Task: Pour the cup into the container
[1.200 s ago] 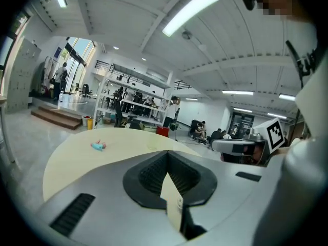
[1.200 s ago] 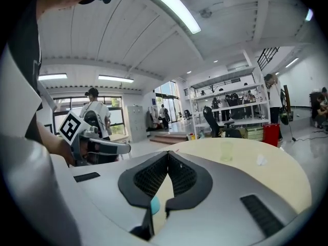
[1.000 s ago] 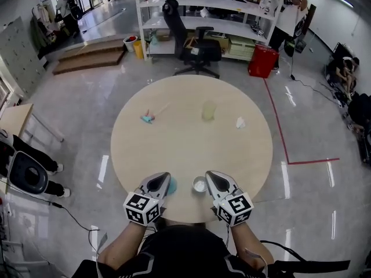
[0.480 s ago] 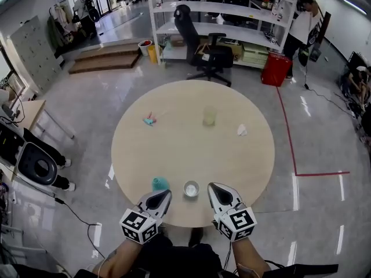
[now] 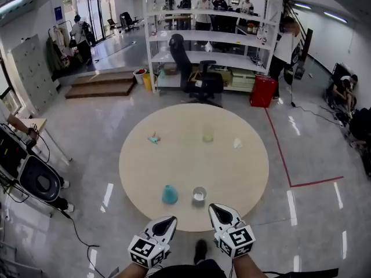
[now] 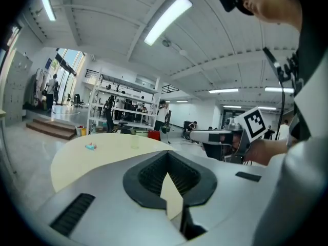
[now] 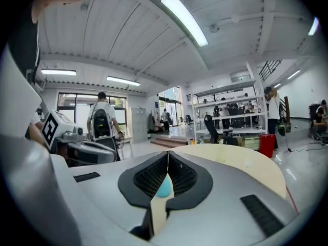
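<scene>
Head view: left claw (image 5: 172, 219) & right claw (image 5: 212, 208) both closed, empty, off the counter (image 5: 145, 167) edge; small white cup (image 5: 199, 194) prob. light, tippy, so grip mid-wall.

You have a round, pale table (image 5: 191, 167) before you. Near the edge closest to you, a teal cup (image 5: 170, 194) and a small white container (image 5: 199, 195) stand side by side, just apart. Toward the far edge lie a small teal-and-pink item (image 5: 153, 138) on the left, a translucent yellowish cup (image 5: 208, 135) in the middle and a crumpled white scrap (image 5: 237, 143) on the right.
</scene>
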Demonstrator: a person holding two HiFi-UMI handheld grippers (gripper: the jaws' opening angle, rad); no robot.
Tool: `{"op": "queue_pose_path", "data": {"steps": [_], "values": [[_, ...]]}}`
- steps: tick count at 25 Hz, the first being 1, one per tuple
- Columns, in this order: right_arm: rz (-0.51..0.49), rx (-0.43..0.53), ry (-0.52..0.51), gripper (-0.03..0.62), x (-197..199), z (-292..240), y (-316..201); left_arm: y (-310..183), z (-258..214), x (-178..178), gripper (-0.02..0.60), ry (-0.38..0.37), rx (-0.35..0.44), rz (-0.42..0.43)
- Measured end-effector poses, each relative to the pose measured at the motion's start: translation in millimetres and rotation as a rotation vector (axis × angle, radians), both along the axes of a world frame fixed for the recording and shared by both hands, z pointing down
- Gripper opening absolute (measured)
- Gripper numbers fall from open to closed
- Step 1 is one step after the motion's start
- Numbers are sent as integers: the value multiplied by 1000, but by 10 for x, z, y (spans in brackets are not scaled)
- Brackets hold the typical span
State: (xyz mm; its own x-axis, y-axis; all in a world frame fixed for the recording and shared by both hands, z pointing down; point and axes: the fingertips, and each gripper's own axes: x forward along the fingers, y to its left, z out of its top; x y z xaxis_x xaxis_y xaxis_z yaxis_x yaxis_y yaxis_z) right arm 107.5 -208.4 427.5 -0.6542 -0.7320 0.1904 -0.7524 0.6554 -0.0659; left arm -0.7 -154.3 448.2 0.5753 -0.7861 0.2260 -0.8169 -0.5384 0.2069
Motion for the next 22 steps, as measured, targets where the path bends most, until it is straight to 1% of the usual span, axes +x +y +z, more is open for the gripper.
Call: {"op": "queue_pose_path", "data": {"steps": [2,3,7,10,13,15,17,18,20,22], "values": [[8,6,14,8,-133,41,368,364,115,-117,2,-22,7,3],[8,14,13,8,-213,51,549,528,174,-191,2,-16,4,4],[25,-28,-16,8,-495,106,1295,1159,299,-483,2,48,-33,19],[25,-25,-5,8,-585,33,1702,1486,197,-585,2,62,-28,37],[41,-10,-3,8,-528,-60,1956,1698,44,-557,2,64,-2,54],[43,-1,3,8,-474,-88,2132,1839,-62,-550,2,64,18,33],[46,14,8,8,-397,-133,2301,1976,-212,-539,2,67,58,-3],[49,22,2,8,-346,-170,2388,2056,-287,-503,2,67,73,-8],[57,30,-14,8,-212,-229,2610,2268,-368,-348,2,56,79,13],[55,32,-17,8,-36,-217,2895,2527,-337,-123,2,36,70,42]]}}
